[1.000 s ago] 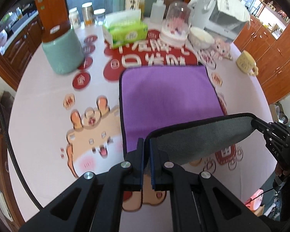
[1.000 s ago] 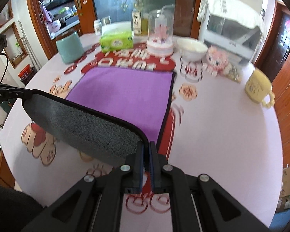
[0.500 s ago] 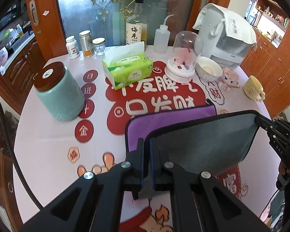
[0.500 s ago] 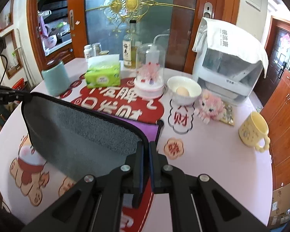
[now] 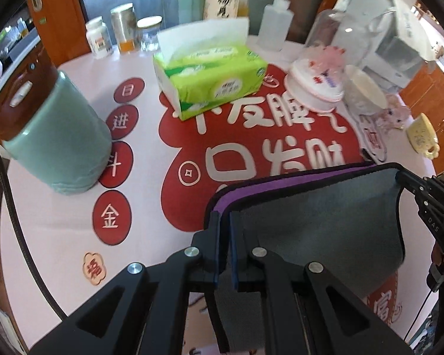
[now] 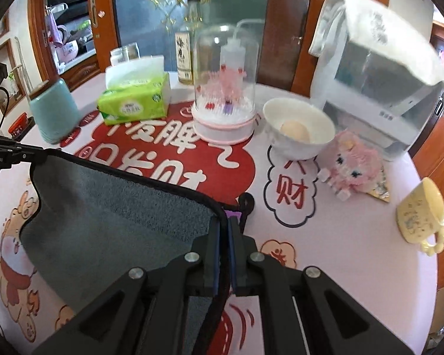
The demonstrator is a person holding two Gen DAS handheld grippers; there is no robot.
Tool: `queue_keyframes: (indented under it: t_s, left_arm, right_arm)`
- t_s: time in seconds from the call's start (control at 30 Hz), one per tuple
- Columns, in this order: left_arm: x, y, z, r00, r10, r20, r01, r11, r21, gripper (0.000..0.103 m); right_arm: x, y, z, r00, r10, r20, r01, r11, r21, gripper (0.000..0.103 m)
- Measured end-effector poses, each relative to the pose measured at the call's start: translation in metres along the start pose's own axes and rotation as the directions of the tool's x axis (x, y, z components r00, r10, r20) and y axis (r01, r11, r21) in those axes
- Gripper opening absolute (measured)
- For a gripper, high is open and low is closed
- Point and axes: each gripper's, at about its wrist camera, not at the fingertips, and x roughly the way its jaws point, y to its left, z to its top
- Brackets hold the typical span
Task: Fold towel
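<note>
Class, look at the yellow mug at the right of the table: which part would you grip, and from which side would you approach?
Grip the yellow mug by its looped handle, coming from the near side. It stands upright with the handle turned toward the table's front edge, clear of the pink block figure. Both tongs are shut on the towel, so this is only a judgement.

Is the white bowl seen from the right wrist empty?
No, the white bowl holds a pale round object that looks like an egg.
</note>
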Motion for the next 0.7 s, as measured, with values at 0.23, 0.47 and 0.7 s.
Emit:
queue_keyframes:
  t_s: [0.23,0.47,0.7]
  left_arm:
    - [0.033,0.007,0.012,0.999,-0.001,-0.037,-0.001,0.999,-0.045,0.005]
    - [0.044,0.007,0.017,0.998,0.004,-0.055,-0.007,0.998,-0.067,0.010]
    - [0.022,0.010,0.015,1.000,-0.022,0.003,0.022,0.995,-0.096,0.035]
  right_arm:
    - [0.039,-0.003,-0.001,0.998,0.009,-0.054,-0.008,1.000,0.030,0.005]
    - [0.052,-0.008,-0.004,0.997,0.022,-0.078,-0.016,0.997,0.078,0.011]
    - [0.047,-0.016,-0.003,0.995,-0.037,-0.092,0.048,0.992,0.120,0.045]
